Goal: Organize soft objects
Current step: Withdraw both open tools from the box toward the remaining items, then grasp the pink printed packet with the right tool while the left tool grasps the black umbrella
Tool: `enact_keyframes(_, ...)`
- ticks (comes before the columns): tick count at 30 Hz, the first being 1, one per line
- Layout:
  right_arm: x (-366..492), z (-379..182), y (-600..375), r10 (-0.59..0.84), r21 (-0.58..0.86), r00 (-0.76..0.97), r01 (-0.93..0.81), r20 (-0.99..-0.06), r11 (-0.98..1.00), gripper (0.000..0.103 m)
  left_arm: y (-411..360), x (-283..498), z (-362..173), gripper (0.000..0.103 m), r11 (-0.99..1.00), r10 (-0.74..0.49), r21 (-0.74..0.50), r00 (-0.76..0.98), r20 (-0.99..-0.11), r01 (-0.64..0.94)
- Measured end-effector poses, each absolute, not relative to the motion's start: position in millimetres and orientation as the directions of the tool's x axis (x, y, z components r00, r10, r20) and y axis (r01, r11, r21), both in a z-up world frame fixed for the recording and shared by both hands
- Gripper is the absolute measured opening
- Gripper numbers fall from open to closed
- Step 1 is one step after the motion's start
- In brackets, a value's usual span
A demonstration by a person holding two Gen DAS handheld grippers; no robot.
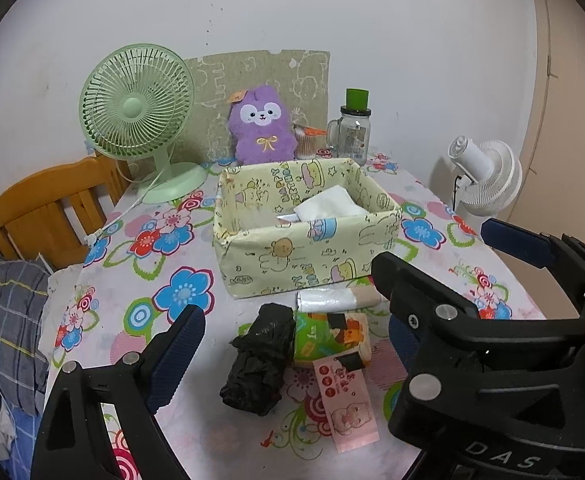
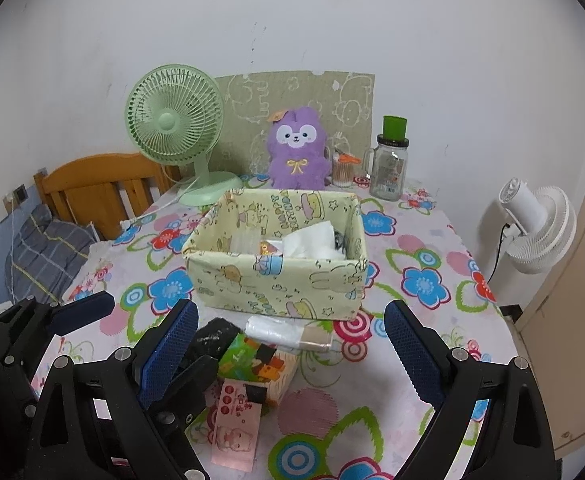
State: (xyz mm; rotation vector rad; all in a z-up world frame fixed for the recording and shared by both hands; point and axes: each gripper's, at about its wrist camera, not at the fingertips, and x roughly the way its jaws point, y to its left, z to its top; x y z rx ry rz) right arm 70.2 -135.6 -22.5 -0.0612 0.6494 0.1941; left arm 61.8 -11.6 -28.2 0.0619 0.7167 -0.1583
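Observation:
A yellow cartoon-print fabric box (image 1: 292,256) (image 2: 276,280) stands mid-table with white tissue (image 1: 326,202) (image 2: 312,240) inside. In front of it lie a black plastic-bag bundle (image 1: 260,360) (image 2: 214,338), a green and orange tissue pack (image 1: 328,338) (image 2: 258,362), a clear bag roll (image 1: 338,298) (image 2: 288,332) and a pink packet (image 1: 346,404) (image 2: 234,428). A purple plush (image 1: 262,126) (image 2: 298,150) sits at the back. My left gripper (image 1: 288,348) is open around the black bundle and tissue pack. My right gripper (image 2: 290,354) is open above the same pile.
A green desk fan (image 1: 140,116) (image 2: 180,128) stands back left, a glass jar (image 1: 354,130) (image 2: 390,164) and a cotton swab cup (image 1: 306,142) back right. A white fan (image 1: 484,176) (image 2: 540,224) is off the table's right edge. A wooden headboard (image 1: 48,208) and bedding are left.

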Motion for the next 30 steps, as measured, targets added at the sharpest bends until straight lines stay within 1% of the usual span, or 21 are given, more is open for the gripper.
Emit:
enact_keyframes(24,67,-72,-119,0.158,0.022,0.731,-0.192,-0.664,0.981,0.096,3,60,-77,0.094,0.975,-0.126,0.038,0.692,-0.711,0.217)
enact_keyframes(30,67,-86,-115,0.149,0.023,0.714,-0.183,-0.684,0.983,0.095,5,60,-93,0.093,0.969,-0.127,0.053,0.670,-0.732,0.242)
